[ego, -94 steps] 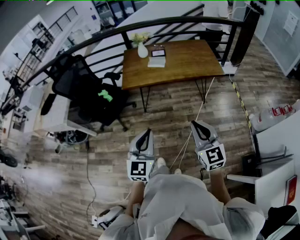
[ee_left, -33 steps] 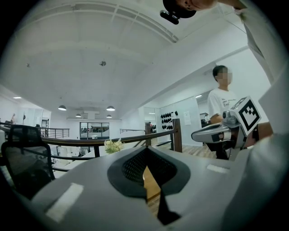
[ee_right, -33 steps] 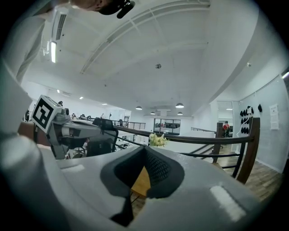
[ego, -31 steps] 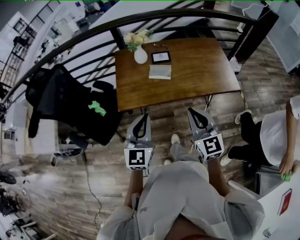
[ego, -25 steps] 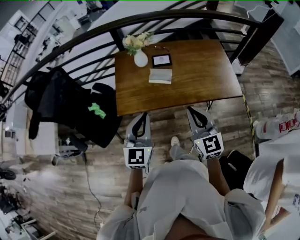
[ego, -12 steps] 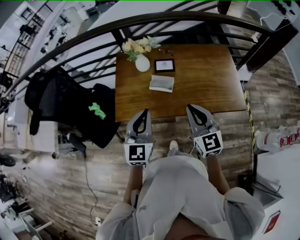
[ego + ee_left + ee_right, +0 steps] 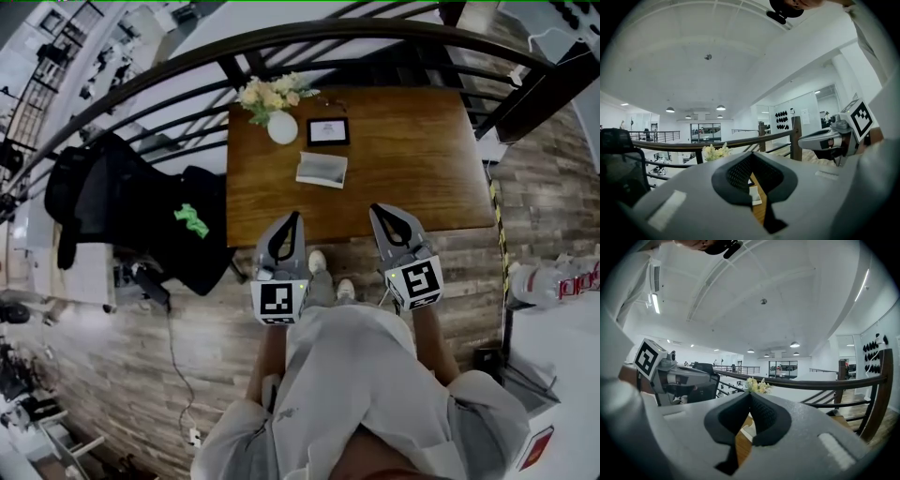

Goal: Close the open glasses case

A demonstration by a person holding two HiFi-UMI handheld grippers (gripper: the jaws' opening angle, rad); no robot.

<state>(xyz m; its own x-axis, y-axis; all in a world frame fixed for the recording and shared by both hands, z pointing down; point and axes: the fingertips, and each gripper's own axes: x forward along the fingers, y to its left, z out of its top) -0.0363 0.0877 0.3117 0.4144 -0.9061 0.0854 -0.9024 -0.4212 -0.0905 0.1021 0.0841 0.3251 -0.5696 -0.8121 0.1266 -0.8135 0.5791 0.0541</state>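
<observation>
L gripper (image 7: 293, 221): jaws together, tips meeting, nothing btwn them, as its own view shows (image 7: 751, 155). Held in the air w/ tip over the table's near edge, toward the near-left corner. R gripper (image 7: 377, 212): jaws also together, nothing held, confirmed in its own view (image 7: 751, 394). Tip over the near edge, approx mid-length. Grippers side by side, apart, both pointing toward the far edge.

Glasses case (image 7: 322, 170): pale, looks open, too small for detail. Lies on the wooden table (image 7: 422, 159), left half, about midway btwn near and far edges. Clear of both grippers, which are nowhere touching it.

Dark picture frame (image 7: 328, 131) just beyond the case toward the far edge. White vase w/ flowers (image 7: 281, 127) near the far-left corner, beside the frame. Curved black railing (image 7: 375, 33) behind the far edge. Black chair (image 7: 141, 211) on the floor off the left edge.
</observation>
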